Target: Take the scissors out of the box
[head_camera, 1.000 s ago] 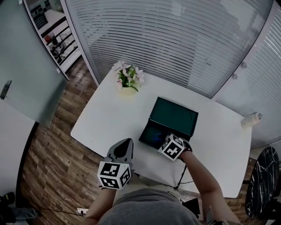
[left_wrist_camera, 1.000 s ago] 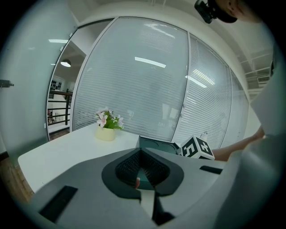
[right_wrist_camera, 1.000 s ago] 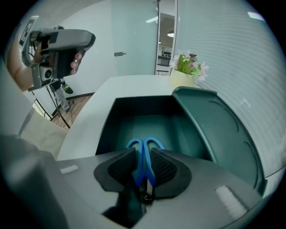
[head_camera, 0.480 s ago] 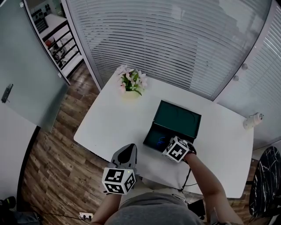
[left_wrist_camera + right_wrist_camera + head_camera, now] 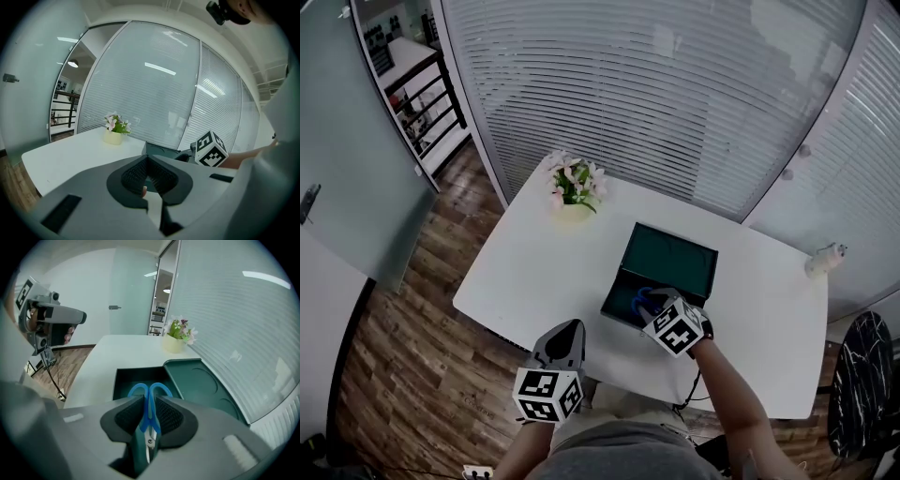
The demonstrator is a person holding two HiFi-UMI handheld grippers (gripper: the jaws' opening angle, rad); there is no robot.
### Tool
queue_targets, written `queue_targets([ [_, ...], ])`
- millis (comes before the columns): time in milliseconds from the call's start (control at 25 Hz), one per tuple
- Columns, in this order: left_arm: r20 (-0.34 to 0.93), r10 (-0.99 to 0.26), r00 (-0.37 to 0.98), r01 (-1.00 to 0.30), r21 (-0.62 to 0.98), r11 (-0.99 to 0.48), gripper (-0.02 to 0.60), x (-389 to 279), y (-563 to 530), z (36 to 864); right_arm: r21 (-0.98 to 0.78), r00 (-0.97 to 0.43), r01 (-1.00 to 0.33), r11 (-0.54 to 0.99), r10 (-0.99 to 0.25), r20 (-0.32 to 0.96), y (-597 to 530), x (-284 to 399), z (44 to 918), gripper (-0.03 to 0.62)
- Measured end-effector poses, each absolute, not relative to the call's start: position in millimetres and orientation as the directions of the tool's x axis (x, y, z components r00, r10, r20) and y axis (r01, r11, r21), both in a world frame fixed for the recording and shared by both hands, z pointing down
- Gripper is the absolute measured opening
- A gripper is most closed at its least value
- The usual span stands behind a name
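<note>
The dark green box [image 5: 667, 261] lies open on the white table [image 5: 534, 267], its lid [image 5: 199, 387] folded back flat. My right gripper [image 5: 651, 299] hangs over the box's near end. Its jaws have just closed and are now shut on the blue-handled scissors [image 5: 137, 390], whose handle loops point away over the box's hollow [image 5: 132, 376]. The blades run back between the pads. My left gripper [image 5: 569, 330] is at the table's front edge, left of the box and apart from it. It is shut with nothing in it [image 5: 147, 157].
A pot of pink flowers [image 5: 573, 187] stands at the table's far left corner. A small white object [image 5: 826, 257] sits at the far right edge. Blinds close off the back. Wooden floor lies to the left, and a black round stool [image 5: 862, 384] stands on the right.
The right gripper has closed on the scissors in the box and risen with them. The left gripper has shifted slightly along the table's front edge.
</note>
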State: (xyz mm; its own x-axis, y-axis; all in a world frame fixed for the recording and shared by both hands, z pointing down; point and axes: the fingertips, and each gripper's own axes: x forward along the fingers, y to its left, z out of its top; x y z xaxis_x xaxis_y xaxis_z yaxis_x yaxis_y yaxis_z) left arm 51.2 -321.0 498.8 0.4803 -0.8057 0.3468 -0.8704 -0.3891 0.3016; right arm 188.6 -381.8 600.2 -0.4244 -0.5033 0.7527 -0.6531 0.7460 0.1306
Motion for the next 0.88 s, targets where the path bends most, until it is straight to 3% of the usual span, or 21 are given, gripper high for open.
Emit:
queue_targets([
  [880,0.286,-0.803,0.523,-0.849,0.259,-0.460,0.005,39,-255,475,0.260,-0.304,-0.853,0.452,-0.836,0.457,-323,199,506,0.087],
])
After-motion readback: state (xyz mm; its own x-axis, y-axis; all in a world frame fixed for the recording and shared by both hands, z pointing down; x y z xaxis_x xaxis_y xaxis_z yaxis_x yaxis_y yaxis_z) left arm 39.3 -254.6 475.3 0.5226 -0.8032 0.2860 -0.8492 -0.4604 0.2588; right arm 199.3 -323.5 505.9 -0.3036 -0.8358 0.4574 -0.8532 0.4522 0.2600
